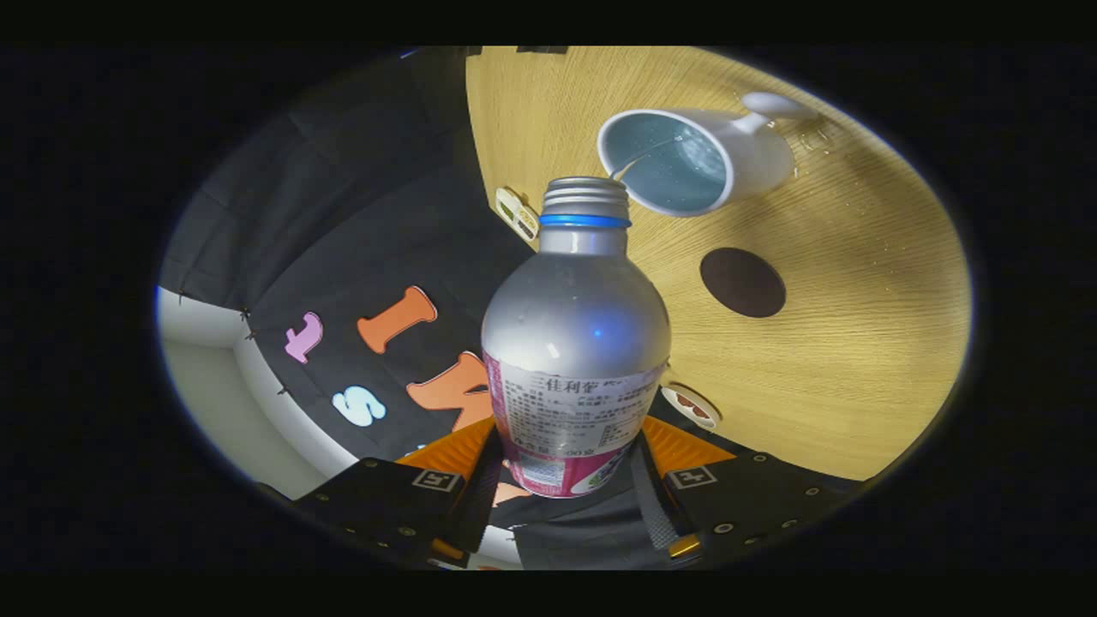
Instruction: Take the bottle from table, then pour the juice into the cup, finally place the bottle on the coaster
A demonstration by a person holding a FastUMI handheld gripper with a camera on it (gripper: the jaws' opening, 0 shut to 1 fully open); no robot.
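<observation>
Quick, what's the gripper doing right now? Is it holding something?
Gripper: closed on the silver bottle, both fingers pressing its lower sides, tipping it so liquid streams into the white cup.

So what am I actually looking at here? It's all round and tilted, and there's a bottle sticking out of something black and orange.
The picture comes from a fisheye camera mounted on a hand-held gripper, a two-fingered clamp that a person carries; no robot arm is involved. The camera looks forward along the fingers, which is why everything bends into a circle. The black and orange parts are the gripper, and its fingers press on both sides of the silver bottle to hold it. The person has tipped the gripper, so the wooden table looks slanted. A thin stream runs from the open bottle mouth into the white cup beyond it. The dark round disc on the table beside the cup is the coaster, with nothing on it yet. A few drops lie on the table near the cup's handle.
</observation>
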